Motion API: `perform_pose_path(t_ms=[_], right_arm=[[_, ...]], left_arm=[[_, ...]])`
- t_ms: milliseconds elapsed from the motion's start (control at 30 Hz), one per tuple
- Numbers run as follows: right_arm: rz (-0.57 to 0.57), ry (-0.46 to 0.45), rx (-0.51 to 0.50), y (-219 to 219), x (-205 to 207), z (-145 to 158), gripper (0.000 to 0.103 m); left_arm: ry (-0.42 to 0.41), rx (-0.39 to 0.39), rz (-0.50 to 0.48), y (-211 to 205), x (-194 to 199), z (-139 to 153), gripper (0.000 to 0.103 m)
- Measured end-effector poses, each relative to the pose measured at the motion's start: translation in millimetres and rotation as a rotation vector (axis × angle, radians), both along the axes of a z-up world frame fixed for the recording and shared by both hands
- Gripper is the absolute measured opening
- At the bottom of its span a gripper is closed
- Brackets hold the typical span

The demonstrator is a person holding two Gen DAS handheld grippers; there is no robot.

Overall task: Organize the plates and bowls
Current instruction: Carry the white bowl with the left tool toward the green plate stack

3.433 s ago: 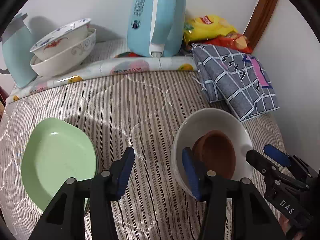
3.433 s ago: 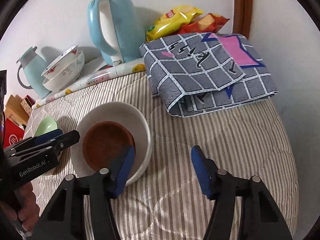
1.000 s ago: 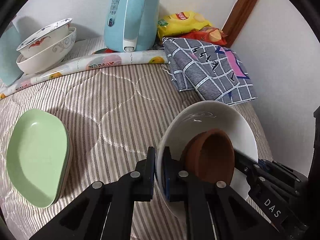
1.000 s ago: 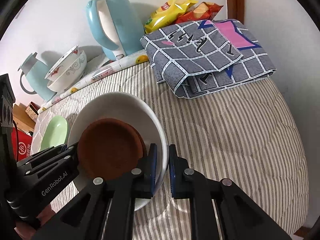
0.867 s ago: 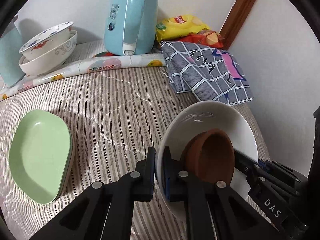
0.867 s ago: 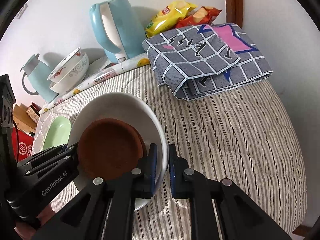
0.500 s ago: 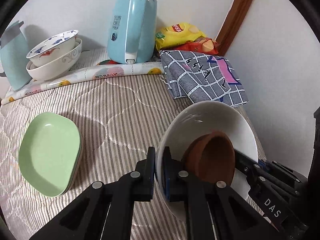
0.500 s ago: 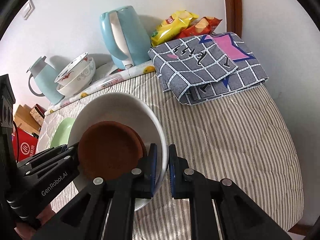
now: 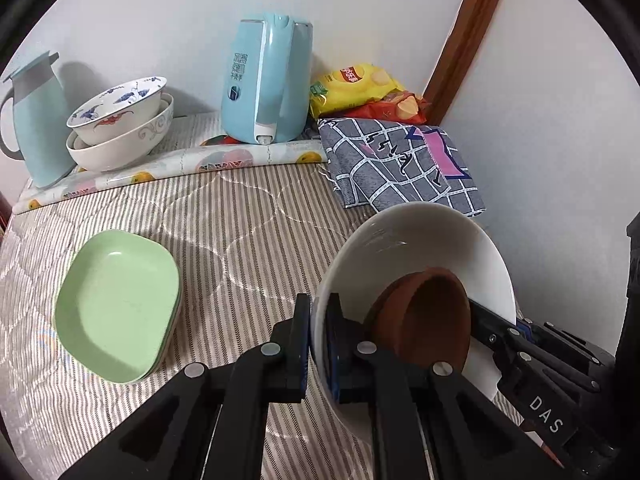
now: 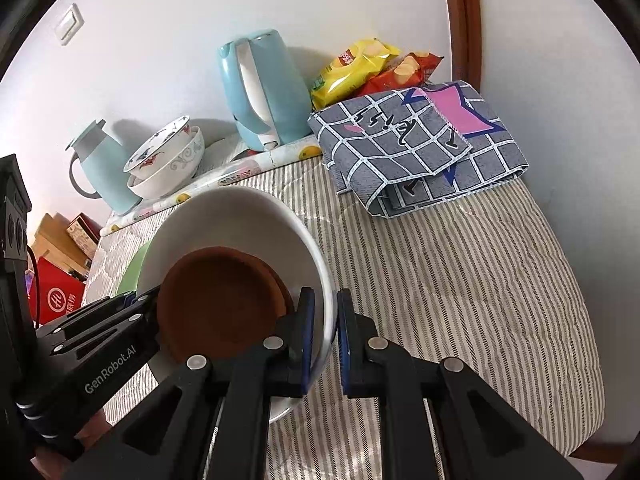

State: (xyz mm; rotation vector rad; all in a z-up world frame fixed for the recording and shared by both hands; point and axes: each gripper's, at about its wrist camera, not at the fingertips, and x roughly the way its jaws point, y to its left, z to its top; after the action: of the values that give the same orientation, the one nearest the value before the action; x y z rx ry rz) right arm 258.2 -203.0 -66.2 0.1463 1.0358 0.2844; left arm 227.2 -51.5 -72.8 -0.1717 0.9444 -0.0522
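Carrying is the step in hand: the white bowl [image 9: 416, 248], with a brown bowl [image 9: 424, 320] nested inside, is held off the bed [image 9: 248, 216] and tilted, at the near right of the scene. The left gripper [image 9: 318, 344] pinches its left rim, one finger inside the wall and one outside, and the right gripper [image 10: 322, 338] pinches the opposite rim the same way, so both pairs of fingers are pressed onto the bowl wall with only the wall between them. The brown bowl leans against the lower side of the white one and looks free to slide. On the near left of the bed lie the green plates [image 9: 116, 304], stacked, well apart from the held bowls. Far left, against the wall, two patterned bowls [image 9: 120, 124] sit nested on a rolled floral mat [image 9: 168, 168], between a pale jug [image 9: 34, 120] and a blue kettle [image 9: 266, 84]. Far right lie a folded checked cloth [image 9: 400, 168] and snack bags [image 9: 356, 88]. Judging from the task, the likely goal is the patterned bowl stack, so the next move calls for both hands travelling together toward the far left, levelling the white bowl so the brown one stays seated, then lowering it squarely onto that stack before either grip lets go.
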Motion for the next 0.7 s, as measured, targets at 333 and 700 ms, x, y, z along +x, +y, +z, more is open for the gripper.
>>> perform_pose_path(t_ms=[333,700], right_arm=[[0.015,-0.013,0.004,14.6,-9.2,5.3,0.01],[0.039,-0.03,0.0,34.4,-14.9,12.7,0.01]], left_arm=[[-0.017,0.004,0.015,15.7,-12.4,5.4,0.008],[-0.025,0.001,0.041,34.4,-22.8,10.4,0.008]])
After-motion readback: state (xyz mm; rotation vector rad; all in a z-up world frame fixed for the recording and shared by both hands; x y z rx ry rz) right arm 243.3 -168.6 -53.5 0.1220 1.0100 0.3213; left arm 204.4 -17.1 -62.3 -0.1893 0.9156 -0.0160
